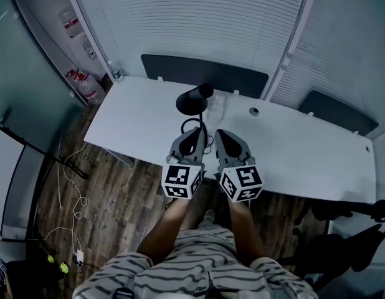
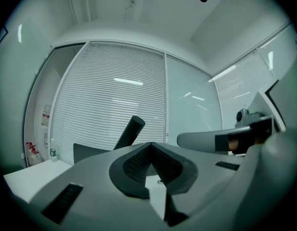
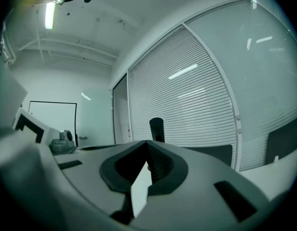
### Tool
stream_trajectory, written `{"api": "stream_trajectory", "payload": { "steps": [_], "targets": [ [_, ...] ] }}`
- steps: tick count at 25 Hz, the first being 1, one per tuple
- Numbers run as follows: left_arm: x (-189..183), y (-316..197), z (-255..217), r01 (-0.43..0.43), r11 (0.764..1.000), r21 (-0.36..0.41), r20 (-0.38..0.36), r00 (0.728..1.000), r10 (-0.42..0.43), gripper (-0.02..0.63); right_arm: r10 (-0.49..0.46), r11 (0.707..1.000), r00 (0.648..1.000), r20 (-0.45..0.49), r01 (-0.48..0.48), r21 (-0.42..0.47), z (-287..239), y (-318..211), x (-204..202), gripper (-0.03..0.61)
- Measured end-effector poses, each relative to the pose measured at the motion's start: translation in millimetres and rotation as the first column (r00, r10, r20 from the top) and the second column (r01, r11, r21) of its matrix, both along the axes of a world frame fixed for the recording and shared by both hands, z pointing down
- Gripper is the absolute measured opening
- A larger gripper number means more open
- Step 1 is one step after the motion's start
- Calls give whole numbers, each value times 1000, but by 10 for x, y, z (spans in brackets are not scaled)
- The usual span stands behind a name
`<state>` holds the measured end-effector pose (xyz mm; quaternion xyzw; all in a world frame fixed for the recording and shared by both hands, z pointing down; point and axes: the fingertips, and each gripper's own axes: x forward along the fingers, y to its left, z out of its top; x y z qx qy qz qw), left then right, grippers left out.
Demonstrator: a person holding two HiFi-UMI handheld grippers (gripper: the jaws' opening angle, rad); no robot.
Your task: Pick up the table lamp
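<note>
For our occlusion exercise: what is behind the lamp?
A dark panel along the table's far edge, then blinds. The lamp covers the tabletop just behind it.

A desk [image 1: 292, 148] is set across the middle of the frame, with blinds [image 1: 192, 17] behind it along the top. The lamp [image 1: 194, 98] is placed on the desk at centre, near the far edge, before a panel [image 1: 242, 78]. The left gripper [image 1: 195, 133] and right gripper [image 1: 220, 134] are held side by side just below the lamp, over the desk's near edge. A second panel [image 1: 336, 109] is seen at right, bottles [image 1: 86, 87] at upper left, and cables [image 1: 66, 185] on the floor at lower left.
</note>
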<state>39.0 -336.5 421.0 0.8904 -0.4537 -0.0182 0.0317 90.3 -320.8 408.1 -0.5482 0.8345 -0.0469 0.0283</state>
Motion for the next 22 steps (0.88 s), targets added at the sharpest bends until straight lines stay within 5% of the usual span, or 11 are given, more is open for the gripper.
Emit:
{"api": "stream_trajectory", "payload": {
  "steps": [22],
  "targets": [
    [101,-522,413,65,996,-61,59,996,-61,26,-48,998,999,17,48,-36,133,-449,183,11]
  ]
}}
